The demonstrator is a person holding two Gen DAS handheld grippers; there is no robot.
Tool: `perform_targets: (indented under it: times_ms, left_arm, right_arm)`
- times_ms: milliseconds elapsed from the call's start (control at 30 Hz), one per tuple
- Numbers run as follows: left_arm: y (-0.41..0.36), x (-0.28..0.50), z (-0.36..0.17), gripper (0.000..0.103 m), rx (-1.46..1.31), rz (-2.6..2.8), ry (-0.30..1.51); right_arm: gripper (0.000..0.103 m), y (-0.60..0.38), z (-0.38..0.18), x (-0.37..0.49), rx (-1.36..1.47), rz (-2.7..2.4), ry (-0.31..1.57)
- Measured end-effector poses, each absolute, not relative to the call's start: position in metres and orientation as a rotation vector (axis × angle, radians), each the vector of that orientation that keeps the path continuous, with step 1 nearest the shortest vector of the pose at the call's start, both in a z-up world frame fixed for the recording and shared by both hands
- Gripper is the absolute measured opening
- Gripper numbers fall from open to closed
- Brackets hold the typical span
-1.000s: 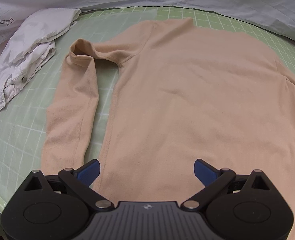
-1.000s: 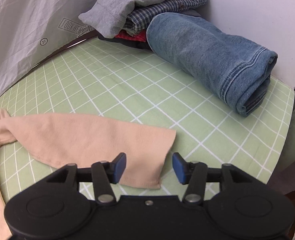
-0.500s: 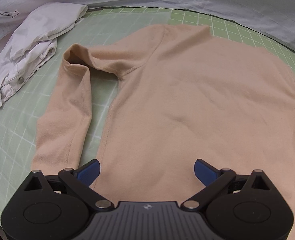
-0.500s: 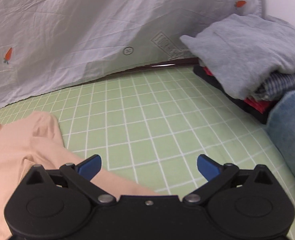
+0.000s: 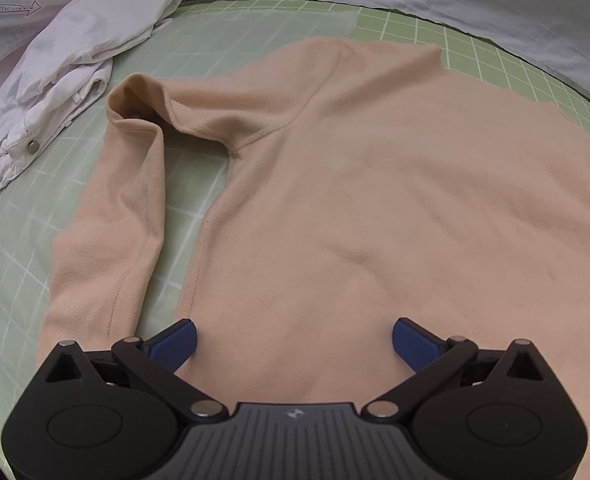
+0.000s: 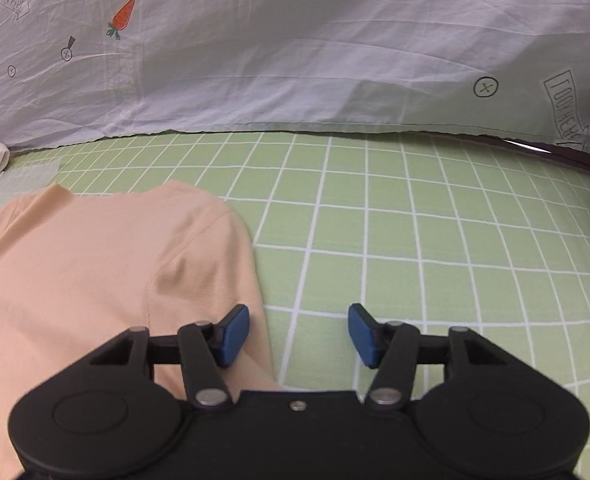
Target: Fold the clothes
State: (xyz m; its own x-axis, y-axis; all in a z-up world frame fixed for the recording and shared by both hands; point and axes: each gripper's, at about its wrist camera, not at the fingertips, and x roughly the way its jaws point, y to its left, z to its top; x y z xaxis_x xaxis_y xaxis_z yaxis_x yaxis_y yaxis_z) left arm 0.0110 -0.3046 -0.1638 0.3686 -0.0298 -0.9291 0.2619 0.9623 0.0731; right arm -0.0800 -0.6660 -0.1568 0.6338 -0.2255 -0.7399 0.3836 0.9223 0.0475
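Peach long-sleeved top [image 5: 375, 200] spread flat on green grid-patterned counter [image 6: 435, 248], one sleeve [image 5: 107, 240] bent at the elbow and lying alongside the body. Left claw [image 5: 293, 344] above the lower body of the top, blue pads wide apart, nothing gripped. Right claw [image 6: 299, 334] over the top's side edge, jaws closing, pads apart, nothing pinched between them. Crumpled white garment [image 5: 55, 88] at far left, just beside the sleeve. Pale printed sheet [image 6: 295, 40] behind.
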Motion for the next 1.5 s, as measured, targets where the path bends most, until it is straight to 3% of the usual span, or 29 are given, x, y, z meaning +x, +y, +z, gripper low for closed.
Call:
perform_targets:
  times_ms: [133, 267, 333, 367, 500, 667, 700, 733, 800, 1000, 1200, 1500]
  left_arm:
    - [-0.307, 0.012, -0.164, 0.103, 0.224, -0.195, 1.185]
    - [-0.307, 0.013, -0.164, 0.103, 0.217, -0.198, 1.188]
    - [-0.307, 0.014, -0.165, 0.103, 0.21, -0.198, 1.189]
    - [-0.307, 0.014, -0.165, 0.103, 0.208, -0.197, 1.189]
    - [-0.307, 0.013, -0.165, 0.103, 0.199, -0.195, 1.185]
    - [-0.306, 0.013, -0.166, 0.103, 0.184, -0.196, 1.185]
    - [-0.305, 0.013, -0.166, 0.103, 0.183, -0.196, 1.185]
    - [-0.305, 0.013, -0.166, 0.103, 0.182, -0.197, 1.184]
    - [-0.305, 0.013, -0.166, 0.103, 0.181, -0.197, 1.184]
    - [-0.305, 0.012, -0.166, 0.103, 0.174, -0.197, 1.182]
    - [-0.306, 0.013, -0.165, 0.103, 0.176, -0.194, 1.187]
    - [-0.312, 0.01, -0.163, 0.103, 0.232, -0.204, 1.197]
  right_arm:
    - [0.035, -0.663, -0.154, -0.079, 0.213, -0.272, 0.834]
    - [0.031, -0.654, -0.151, -0.079, 0.157, -0.154, 0.881]
    - [0.01, -0.649, -0.15, -0.077, 0.123, -0.123, 0.889]
    - [0.005, -0.649, -0.15, -0.076, 0.111, -0.118, 0.893]
    - [0.003, -0.655, -0.15, -0.066, 0.002, -0.17, 0.88]
    - [0.005, -0.664, -0.155, -0.054, -0.131, -0.237, 0.844]
    - [0.01, -0.662, -0.156, -0.053, -0.157, -0.243, 0.837]
    - [0.023, -0.661, -0.156, -0.054, -0.181, -0.26, 0.831]
    - [0.04, -0.662, -0.152, -0.06, -0.179, -0.331, 0.809]
    - [0.04, -0.669, -0.144, -0.115, 0.099, -0.529, 0.75]
    - [0.042, -0.656, -0.157, -0.176, 0.216, -0.602, 0.777]
    - [0.049, -0.644, -0.133, -0.228, 0.269, -0.689, 0.74]
